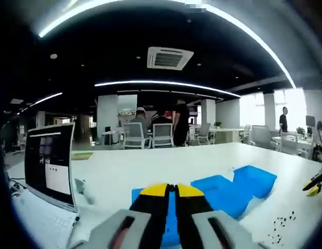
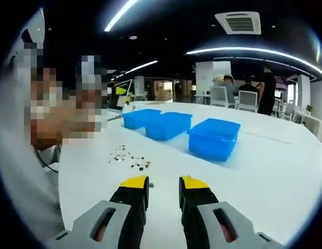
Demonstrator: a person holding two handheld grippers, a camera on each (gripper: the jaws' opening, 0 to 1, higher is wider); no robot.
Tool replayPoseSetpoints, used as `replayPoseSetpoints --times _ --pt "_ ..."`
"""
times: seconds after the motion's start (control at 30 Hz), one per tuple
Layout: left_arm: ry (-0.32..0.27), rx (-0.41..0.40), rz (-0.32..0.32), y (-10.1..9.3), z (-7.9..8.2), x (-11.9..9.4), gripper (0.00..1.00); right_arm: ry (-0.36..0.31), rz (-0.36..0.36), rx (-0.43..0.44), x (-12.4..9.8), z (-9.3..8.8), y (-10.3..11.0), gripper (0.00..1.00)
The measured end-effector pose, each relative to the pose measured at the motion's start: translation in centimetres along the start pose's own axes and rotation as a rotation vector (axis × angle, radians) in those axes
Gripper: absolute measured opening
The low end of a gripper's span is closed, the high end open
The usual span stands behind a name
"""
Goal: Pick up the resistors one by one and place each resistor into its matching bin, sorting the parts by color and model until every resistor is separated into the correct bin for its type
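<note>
1. Resistors (image 2: 129, 157) lie as small dark specks loose on the white bench (image 2: 265, 171), ahead of the right gripper (image 2: 164, 182), which we see released, its yellow-tipped jaws apart and holding nothing.
2. Beyond them we see three blue bins (image 2: 214, 138) in a row, the nearest to the right of the specks, the other two farther back.
3. Left gripper (image 1: 171, 191) is clenched, its yellow tips nearly touching, and we see nothing between them.
4. Just past its tips sit the blue bins (image 1: 231, 189); the resistors (image 1: 281, 224) lie scattered to the lower right.
5. At the right edge of the left gripper view, the other gripper's yellow tip (image 1: 312, 185) pokes in.
6. A laptop (image 1: 49, 165) stands open on the bench to the left.
7. Farther off, people stand and sit by office chairs (image 1: 162, 135).
</note>
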State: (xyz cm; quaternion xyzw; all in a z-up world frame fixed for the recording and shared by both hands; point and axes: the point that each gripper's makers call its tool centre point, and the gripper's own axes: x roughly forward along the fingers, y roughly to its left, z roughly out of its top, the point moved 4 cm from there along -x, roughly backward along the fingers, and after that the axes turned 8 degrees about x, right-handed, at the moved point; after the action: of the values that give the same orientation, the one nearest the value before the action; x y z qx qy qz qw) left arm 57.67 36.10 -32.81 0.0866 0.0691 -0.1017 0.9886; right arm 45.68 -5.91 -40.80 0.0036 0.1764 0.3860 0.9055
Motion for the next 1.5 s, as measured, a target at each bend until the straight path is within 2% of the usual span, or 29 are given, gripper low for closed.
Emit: replayPoseSetpoints --times 0.13,0.27,0.43,0.47,0.5,0.57,0.63,0.73,0.8,0.87,0.93,0.97,1.1,1.17,1.23,1.3,1.4,1.5 --pt "0.032 -0.036 -0.013 -0.1 -1.7 0.9 0.08 0.002 -0.021 0.003 -0.1 -0.1 -0.2 0.25" --pt "0.003 -0.039 0.001 -0.3 -1.6 0.7 0.08 0.006 -0.030 -0.004 -0.4 -0.3 -0.1 0.25" --pt "0.019 -0.046 0.008 0.4 -2.5 2.1 0.10 0.009 -0.051 0.026 -0.7 -1.2 -0.7 0.25" --pt "0.026 -0.044 0.008 0.5 -2.7 2.4 0.13 0.013 -0.052 0.027 -0.7 -1.3 -0.7 0.25" --pt "0.068 -0.081 0.007 0.7 -3.3 2.7 0.17 0.019 -0.055 0.029 -0.8 -1.4 -0.8 0.25" --pt "0.064 -0.089 0.012 0.8 -2.9 2.6 0.17 0.019 -0.058 0.027 -0.9 -1.2 -0.8 0.25" --pt "0.021 -0.046 0.012 0.4 -1.6 2.1 0.16 0.005 -0.055 0.009 -1.2 -0.8 -0.7 0.25" --pt "0.023 -0.035 0.008 -0.2 -1.0 1.8 0.16 -0.008 -0.065 0.025 -1.4 -1.0 -1.2 0.25" --pt "0.021 -0.037 -0.020 -1.0 -0.5 1.5 0.16 -0.003 -0.076 0.038 -1.3 -1.5 -1.6 0.25" --pt "-0.012 -0.025 -0.086 -3.1 0.7 1.2 0.15 0.007 -0.077 0.045 -1.3 -1.7 -1.8 0.25" --pt "-0.015 0.011 -0.180 -5.7 1.2 1.0 0.14 0.010 -0.076 0.034 -1.3 -1.6 -1.8 0.25" --pt "0.014 0.028 -0.269 -8.1 1.2 0.9 0.14 0.007 -0.076 0.033 -1.3 -1.5 -1.9 0.25" --pt "0.066 0.157 -0.532 -15.3 1.3 0.1 0.14 -0.003 -0.089 0.032 -1.3 -1.4 -2.2 0.25" --pt "0.100 0.192 -0.649 -19.1 0.6 -0.5 0.14 -0.008 -0.091 0.038 -1.4 -1.5 -2.3 0.25" --pt "0.158 0.253 -0.831 -23.6 -1.0 -1.8 0.14 -0.010 -0.088 0.043 -1.5 -1.7 -2.2 0.25" --pt "0.202 0.328 -0.966 -27.3 -2.5 -2.9 0.14 -0.016 -0.077 0.057 -1.7 -1.9 -2.1 0.25" --pt "0.290 0.404 -1.045 -31.0 -4.3 -3.7 0.14 -0.030 -0.084 0.068 -2.1 -1.9 -2.4 0.25" --pt "0.295 0.537 -1.087 -33.0 -4.8 -4.2 0.14 -0.042 -0.098 0.076 -2.7 -2.0 -2.9 0.25"
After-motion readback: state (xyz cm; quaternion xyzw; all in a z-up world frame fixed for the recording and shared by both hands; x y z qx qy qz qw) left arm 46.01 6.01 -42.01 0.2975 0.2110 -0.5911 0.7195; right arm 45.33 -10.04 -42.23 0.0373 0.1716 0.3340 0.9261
